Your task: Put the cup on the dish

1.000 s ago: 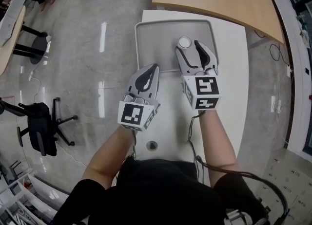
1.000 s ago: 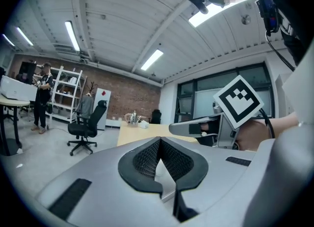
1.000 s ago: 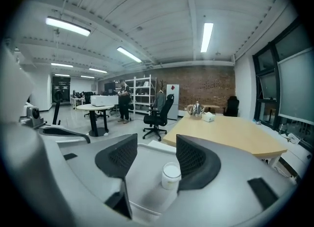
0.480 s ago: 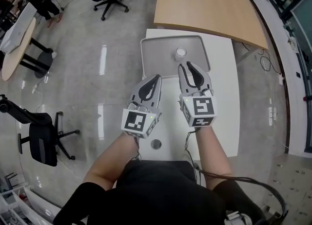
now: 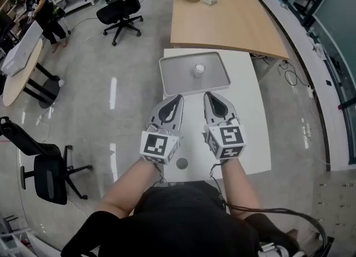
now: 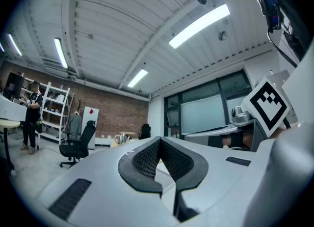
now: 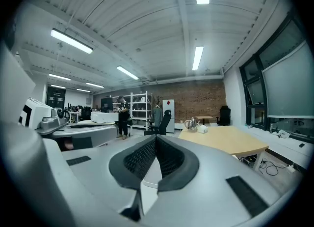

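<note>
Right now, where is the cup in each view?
Head view: cup upper middle, on the tray.
Left gripper view: not in it.
Right gripper view: not in it.
Shared landmark: black chair left of the wooden table, in all three.

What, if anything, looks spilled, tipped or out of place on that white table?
Nothing stands out. The cup stands upright on the grey tray, which lies square on the white table; no spill shows.

An office-lab: swivel chairs (image 5: 119,5), metal shelving (image 7: 135,109), wooden table (image 5: 233,28).
</note>
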Demonstrator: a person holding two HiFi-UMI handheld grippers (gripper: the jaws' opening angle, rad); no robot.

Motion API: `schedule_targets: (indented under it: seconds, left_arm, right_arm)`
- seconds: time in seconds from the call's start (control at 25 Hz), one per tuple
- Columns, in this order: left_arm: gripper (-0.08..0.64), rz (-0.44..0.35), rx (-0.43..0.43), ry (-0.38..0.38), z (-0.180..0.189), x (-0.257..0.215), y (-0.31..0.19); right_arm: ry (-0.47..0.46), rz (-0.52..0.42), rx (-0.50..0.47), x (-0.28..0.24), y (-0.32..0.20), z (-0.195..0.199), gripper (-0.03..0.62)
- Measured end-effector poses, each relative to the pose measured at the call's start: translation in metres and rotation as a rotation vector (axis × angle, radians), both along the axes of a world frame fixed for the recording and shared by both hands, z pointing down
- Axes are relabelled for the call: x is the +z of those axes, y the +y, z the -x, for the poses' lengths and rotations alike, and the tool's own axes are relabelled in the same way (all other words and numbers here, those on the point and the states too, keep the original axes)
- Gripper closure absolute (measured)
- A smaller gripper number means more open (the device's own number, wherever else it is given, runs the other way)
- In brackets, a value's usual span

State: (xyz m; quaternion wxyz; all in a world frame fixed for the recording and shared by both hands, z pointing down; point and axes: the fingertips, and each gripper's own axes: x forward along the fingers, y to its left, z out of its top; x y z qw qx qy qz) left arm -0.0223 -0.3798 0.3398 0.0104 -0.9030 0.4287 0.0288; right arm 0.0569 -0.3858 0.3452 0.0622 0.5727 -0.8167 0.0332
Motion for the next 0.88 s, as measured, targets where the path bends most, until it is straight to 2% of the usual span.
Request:
schedule_targets:
  seconds: [0.16, 0.4, 0.64, 0.88]
  left_arm:
    - [0.558, -0.028, 0.017, -0.002, 0.001, -0.018, 0.027]
    - [0.56, -0.034, 0.073, 0.038, -0.007, -0.037, 0.064]
    - [0.56, -0.094, 0.107, -0.016, -0.006, -0.047, 0.092]
    - [0.56, -0.072, 0.114, -0.006, -0.003, -0.051, 0.108]
  right_arm:
    - [-0.016, -0.035, 0.001, -0.02, 0.03, 0.008, 0.579]
    - [-0.002, -0.088, -0.003, -0.044, 0.067, 0.02, 0.58]
    - [0.022, -0.104, 0.015, -0.056, 0.097, 0.024, 0.581]
    - [0.033, -0.113, 0.018, -0.061, 0.115, 0.028, 0.581]
